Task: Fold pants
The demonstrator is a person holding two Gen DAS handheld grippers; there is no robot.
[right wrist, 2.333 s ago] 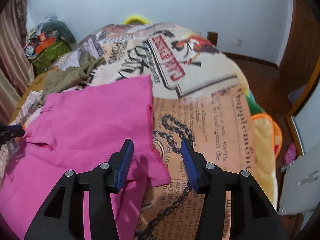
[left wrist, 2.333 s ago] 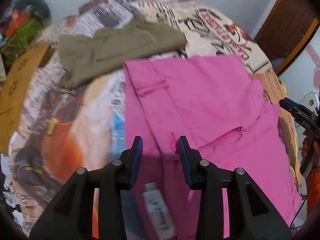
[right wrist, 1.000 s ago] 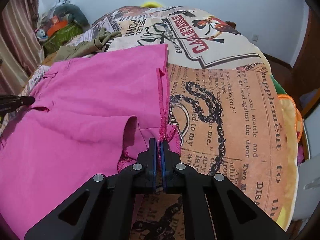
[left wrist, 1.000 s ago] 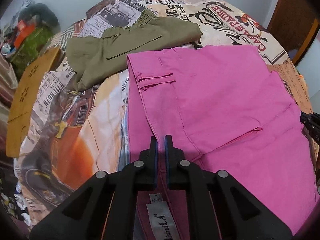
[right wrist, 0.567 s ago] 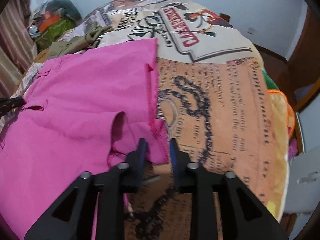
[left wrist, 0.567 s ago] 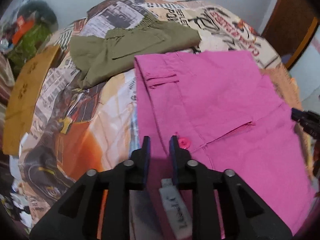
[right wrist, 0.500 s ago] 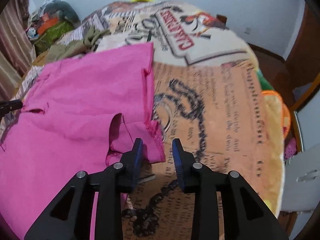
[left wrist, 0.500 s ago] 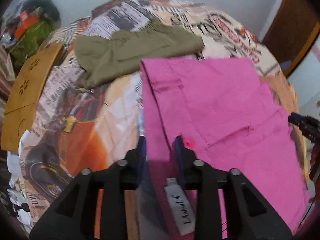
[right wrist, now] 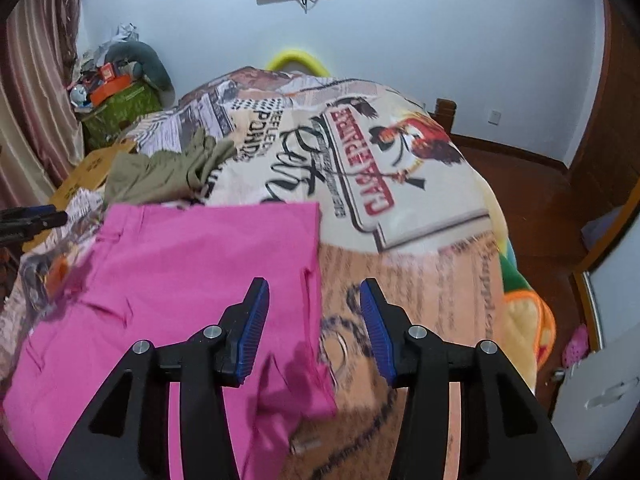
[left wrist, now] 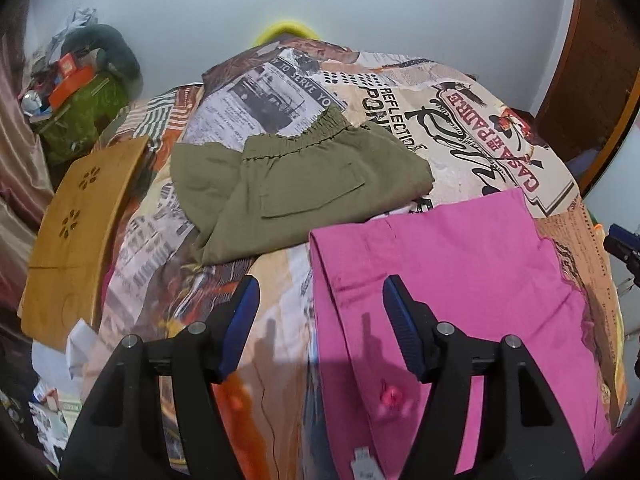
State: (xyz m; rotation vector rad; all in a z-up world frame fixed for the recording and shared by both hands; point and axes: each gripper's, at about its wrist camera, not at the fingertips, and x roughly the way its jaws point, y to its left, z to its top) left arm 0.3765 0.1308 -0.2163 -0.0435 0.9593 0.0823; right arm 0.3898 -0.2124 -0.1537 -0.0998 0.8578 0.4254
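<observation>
Now my left gripper (left wrist: 320,330) and right gripper (right wrist: 314,328), just opened and empty, hover above the pink pants (left wrist: 460,280), which stretch lengthwise between them.

Pale blue wall (right wrist: 400,40), wooden floor (right wrist: 532,200)

We have the left gripper (left wrist: 320,320) angled steeply down, jaws parted with nothing between the blue pads (left wrist: 240,320), having just been opening, and it hangs clear above the surface. We have the right gripper (right wrist: 314,324) tilted down the same way, jaws also just been opening, a narrower gap than the left, pads empty. Each gripper's tip shows at the edge of the other's view: right one at far right (left wrist: 620,242), left one at far left (right wrist: 32,216), so we hold them well apart.
</observation>
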